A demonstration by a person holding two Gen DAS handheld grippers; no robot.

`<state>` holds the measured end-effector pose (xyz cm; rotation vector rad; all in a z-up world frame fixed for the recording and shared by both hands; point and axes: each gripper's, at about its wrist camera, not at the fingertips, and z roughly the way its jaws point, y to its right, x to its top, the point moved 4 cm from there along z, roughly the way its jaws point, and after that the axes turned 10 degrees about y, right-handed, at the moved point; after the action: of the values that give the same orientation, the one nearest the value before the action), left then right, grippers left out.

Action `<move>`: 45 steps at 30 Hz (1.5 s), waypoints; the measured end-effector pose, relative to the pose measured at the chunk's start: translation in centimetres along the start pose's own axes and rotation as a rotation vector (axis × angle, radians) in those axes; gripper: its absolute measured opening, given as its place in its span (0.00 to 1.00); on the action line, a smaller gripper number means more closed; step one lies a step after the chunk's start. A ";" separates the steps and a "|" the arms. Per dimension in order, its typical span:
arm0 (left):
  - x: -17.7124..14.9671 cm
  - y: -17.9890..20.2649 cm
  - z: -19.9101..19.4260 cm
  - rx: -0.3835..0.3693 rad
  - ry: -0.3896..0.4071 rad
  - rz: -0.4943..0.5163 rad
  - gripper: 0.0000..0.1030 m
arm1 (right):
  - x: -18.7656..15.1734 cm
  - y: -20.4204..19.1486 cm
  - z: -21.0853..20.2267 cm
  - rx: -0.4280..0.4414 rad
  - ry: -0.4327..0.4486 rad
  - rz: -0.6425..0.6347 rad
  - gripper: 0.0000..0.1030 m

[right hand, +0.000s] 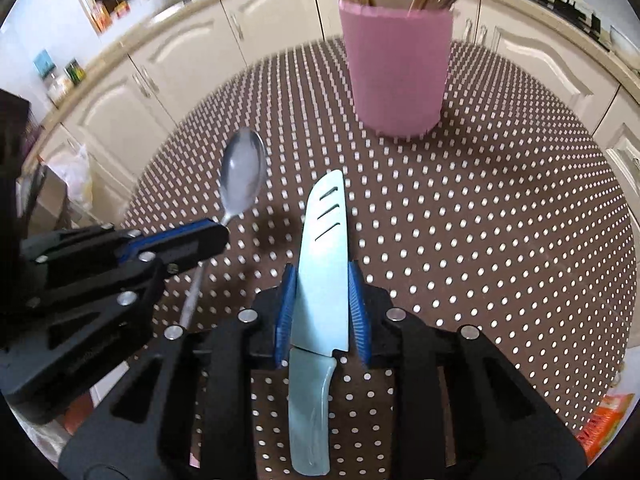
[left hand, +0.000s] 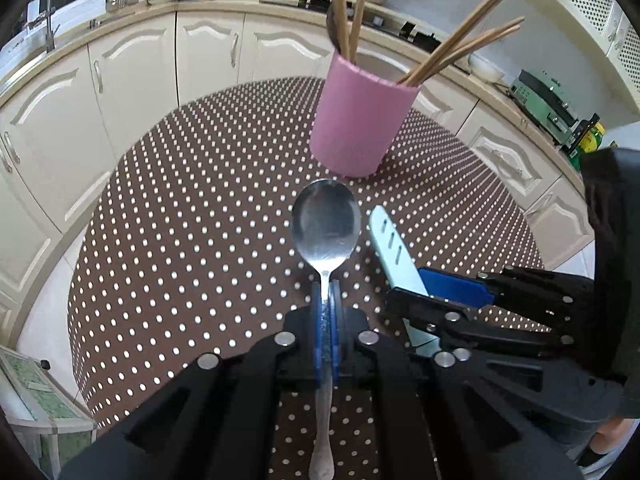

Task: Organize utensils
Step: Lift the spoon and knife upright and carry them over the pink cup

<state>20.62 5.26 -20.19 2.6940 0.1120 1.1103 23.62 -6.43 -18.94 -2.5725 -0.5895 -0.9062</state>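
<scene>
My left gripper (left hand: 328, 292) is shut on the neck of a metal spoon (left hand: 326, 226), whose bowl points toward a pink utensil holder (left hand: 362, 120) on the dotted table. Several wooden chopsticks (left hand: 460, 50) stand in the holder. To the right, my right gripper (left hand: 408, 284) holds a pale blue knife (left hand: 394, 248). In the right wrist view the knife (right hand: 324, 248) lies flat between the blue pads of the right gripper (right hand: 322, 280), blade tip toward the holder (right hand: 396, 64). The spoon (right hand: 243, 172) and left gripper (right hand: 220, 232) show at the left.
The round table (right hand: 500, 220) carries a brown cloth with white dots. Cream kitchen cabinets (left hand: 132, 76) and a counter curve behind it. An orange packet (right hand: 608, 420) lies off the table's right edge, and a green-topped box (left hand: 36, 396) sits at the lower left.
</scene>
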 end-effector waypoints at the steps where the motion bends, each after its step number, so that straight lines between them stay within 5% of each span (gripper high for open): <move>1: 0.3 0.1 -0.3 -0.007 0.017 -0.001 0.03 | 0.2 0.2 -0.4 0.006 0.024 0.007 0.25; 22: 5.7 3.7 -4.0 -0.165 0.315 0.038 0.03 | 4.1 1.1 -9.5 0.098 0.413 0.078 0.25; 31: 10.4 5.2 -5.9 -0.165 0.548 0.088 0.03 | 7.9 1.5 -12.0 0.069 0.632 0.095 0.25; 45: 16.7 5.6 -5.1 -0.200 0.843 0.020 0.03 | 13.9 1.7 -12.3 -0.008 0.750 0.022 0.25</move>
<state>28.84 3.31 -3.90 1.8957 0.1000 2.0526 28.09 -9.74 -1.17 -2.0002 -0.3251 -1.7231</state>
